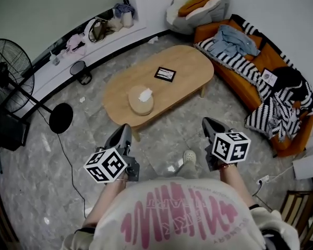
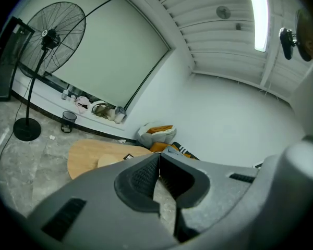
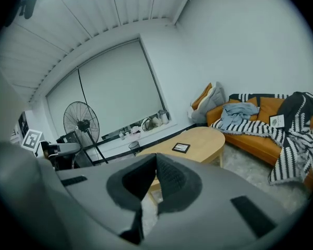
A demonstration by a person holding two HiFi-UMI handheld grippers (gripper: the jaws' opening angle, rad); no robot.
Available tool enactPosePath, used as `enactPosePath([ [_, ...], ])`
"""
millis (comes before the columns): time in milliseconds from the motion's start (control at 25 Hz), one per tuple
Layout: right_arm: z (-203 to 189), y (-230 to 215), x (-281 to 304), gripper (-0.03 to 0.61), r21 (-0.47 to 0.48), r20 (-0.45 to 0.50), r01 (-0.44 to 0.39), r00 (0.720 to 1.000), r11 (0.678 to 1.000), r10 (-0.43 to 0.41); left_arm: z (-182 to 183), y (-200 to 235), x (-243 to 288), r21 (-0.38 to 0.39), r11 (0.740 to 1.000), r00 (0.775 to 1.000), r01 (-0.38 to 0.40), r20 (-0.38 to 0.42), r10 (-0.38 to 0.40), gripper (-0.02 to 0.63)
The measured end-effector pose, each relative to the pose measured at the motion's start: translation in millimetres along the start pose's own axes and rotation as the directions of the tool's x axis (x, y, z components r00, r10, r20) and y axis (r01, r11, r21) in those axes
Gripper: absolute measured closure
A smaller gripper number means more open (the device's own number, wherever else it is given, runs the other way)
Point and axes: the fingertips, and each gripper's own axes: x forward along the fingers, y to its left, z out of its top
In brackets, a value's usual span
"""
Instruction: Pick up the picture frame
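**Both grippers closed and empty, picture frame lies on the table**

The picture frame [image 1: 165, 74] lies flat on the oval wooden table [image 1: 190, 59], in the half of the table that is nearer to the sofa [image 1: 227, 73]. It has a dark border and a light middle. On the same table there is a round tissue box [image 1: 141, 100] with a white tissue coming out of the top. It stands nearer to the person than the frame, and the two do not touch.

The left gripper [image 1: 126, 129] is held in front of the person, above the grey stone floor [image 1: 161, 150], near the closer edge of the table. In the left gripper view its two jaws meet at the tips and nothing is between them. The right gripper [image 1: 206, 122] is held on the other side, also above the floor, between the table and the sofa. In the right gripper view its jaws are also pressed together with nothing inside. Both grippers point toward the table and are well apart from the frame.

On the orange sofa there are a blue shirt [image 1: 233, 39] and a black and white striped blanket [image 1: 250, 69]. A standing fan [image 1: 9, 69] is at the left side of the room, and a small dark bin [image 1: 81, 72] is on the floor near the window ledge.
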Motion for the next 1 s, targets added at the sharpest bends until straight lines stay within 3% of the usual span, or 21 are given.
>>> enactPosePath([
  [520,129,-83,94,0.572,-0.085,0.018,-0.103,0.994,0.991,0.105,52,-19,122,-0.043,0.995,0.989,-0.088,0.115,0.092,0.609],
  [760,169,-111,126,0.572,-0.141,-0.004,-0.154,0.988,0.978,0.155,61,-28,171,-0.072,0.99,0.98,-0.123,0.151,0.132,0.609],
  [1000,183,-149,154,0.572,-0.157,-0.027,-0.183,0.983,0.971,0.181,58,-38,212,-0.079,0.987,0.972,-0.141,0.179,0.154,0.609],
])
